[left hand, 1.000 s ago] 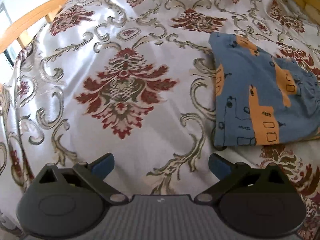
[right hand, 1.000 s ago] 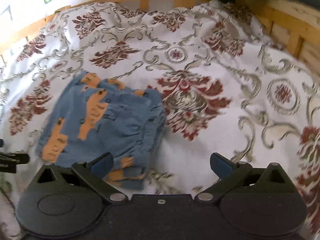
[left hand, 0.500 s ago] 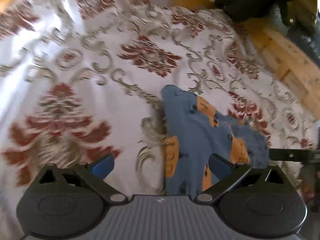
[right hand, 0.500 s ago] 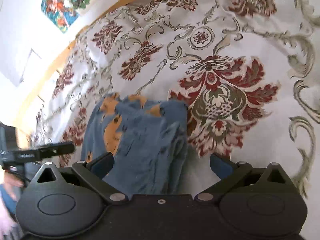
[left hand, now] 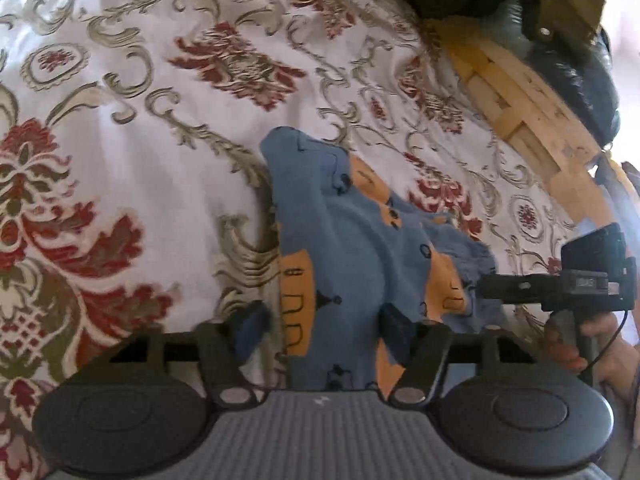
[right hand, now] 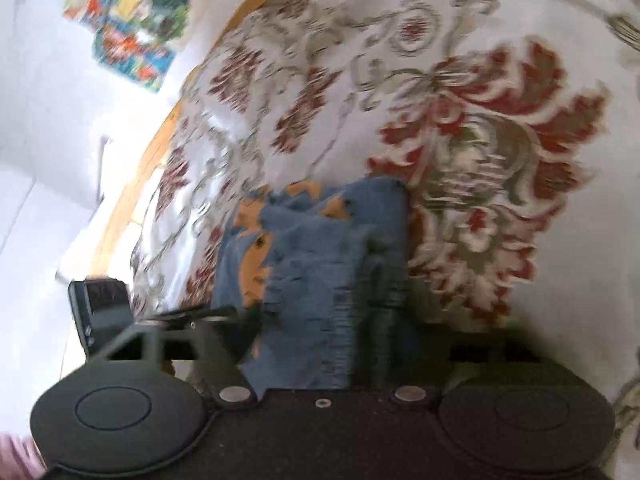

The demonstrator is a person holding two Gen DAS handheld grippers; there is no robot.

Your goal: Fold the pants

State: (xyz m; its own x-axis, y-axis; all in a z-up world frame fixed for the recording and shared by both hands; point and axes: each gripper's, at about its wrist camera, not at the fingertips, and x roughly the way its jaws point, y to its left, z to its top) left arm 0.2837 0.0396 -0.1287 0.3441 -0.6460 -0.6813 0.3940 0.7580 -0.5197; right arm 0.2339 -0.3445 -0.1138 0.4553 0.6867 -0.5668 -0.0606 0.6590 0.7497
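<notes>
Left tool (left hand: 320, 324) and right tool (right hand: 316, 328), each with fingers spread apart on either side of the cloth, flank opposite ends of the folded pants (left hand: 352, 248) (blue with orange patches), though motion blur hides whether either touches them. The pants lie on the bed's floral bedspread (left hand: 140, 160), inside the wooden bed frame (left hand: 532, 104). A hand (left hand: 600, 344) holds the right tool's grip.
</notes>
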